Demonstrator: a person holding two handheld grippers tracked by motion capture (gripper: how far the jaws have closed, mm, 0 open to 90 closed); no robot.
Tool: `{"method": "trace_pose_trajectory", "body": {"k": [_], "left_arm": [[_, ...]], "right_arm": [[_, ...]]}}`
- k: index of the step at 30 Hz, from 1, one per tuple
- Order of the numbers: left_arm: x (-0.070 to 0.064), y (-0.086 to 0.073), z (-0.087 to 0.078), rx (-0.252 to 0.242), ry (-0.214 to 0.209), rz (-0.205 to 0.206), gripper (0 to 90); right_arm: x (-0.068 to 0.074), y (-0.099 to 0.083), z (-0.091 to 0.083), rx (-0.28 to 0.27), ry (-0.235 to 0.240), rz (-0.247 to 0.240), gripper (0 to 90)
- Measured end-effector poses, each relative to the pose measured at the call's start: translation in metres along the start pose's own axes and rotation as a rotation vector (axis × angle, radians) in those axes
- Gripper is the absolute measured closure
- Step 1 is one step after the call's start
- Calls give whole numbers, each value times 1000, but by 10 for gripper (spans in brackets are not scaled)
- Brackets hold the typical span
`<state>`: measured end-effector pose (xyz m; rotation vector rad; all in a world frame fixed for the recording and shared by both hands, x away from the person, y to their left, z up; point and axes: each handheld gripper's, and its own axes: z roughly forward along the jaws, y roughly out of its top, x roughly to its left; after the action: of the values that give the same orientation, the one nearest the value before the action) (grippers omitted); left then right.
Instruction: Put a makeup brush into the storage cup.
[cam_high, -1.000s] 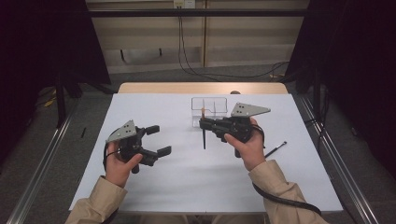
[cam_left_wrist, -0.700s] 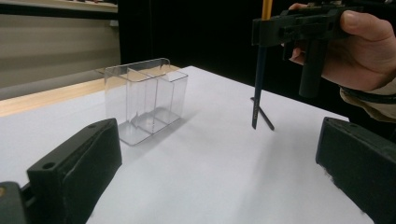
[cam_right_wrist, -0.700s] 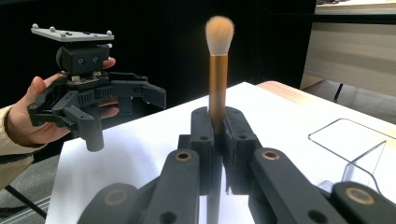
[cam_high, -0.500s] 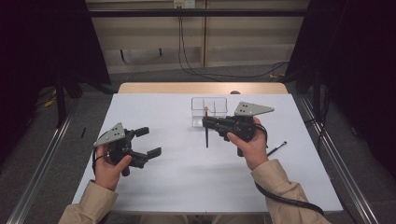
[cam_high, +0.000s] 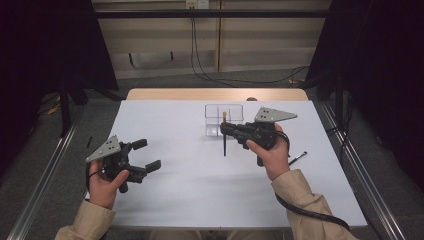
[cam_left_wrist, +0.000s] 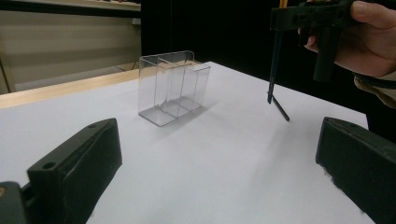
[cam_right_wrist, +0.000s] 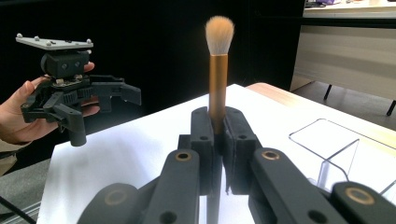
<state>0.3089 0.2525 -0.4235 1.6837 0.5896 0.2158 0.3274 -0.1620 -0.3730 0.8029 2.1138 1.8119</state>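
High view: table (cam_high: 175, 210) has open room at 6 o'clock, edges far off. Organizer (cam_high: 223, 119) sits at 12. Right gripper (cam_high: 225, 131) clenched on brush (cam_high: 224, 142), upright, just beside organizer. Next: lift, drop into a slot. Left gripper (cam_high: 146, 155) released, idle at 9. Pen (cam_high: 297, 158) at 3.

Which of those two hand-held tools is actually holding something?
The right tool, beside the clear organizer: it is shut on an upright makeup brush. The left tool is open and empty.
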Motion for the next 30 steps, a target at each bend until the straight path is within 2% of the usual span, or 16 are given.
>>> {"method": "trace_pose_trajectory", "body": {"k": [8,14,19,21,22,30], "left_arm": [[3,-4,-12,6,22,-2,3],[3,-8,-18,29,38,-3,3],[4,-9,-20,35,47,-3,3],[4,-10,-21,22,46,-8,3],[4,-10,-22,34,50,-3,3],[3,-8,-21,43,52,16,3]], "right_arm": [[-5,-2,-4,0,-14,-2,839],[-9,-3,-8,-5,-30,0,839],[-12,-2,-9,-16,-34,7,839],[-13,-2,-9,-17,-39,4,839],[-14,-2,-9,-17,-40,3,839],[-16,1,-9,-14,-61,-12,839]]}}
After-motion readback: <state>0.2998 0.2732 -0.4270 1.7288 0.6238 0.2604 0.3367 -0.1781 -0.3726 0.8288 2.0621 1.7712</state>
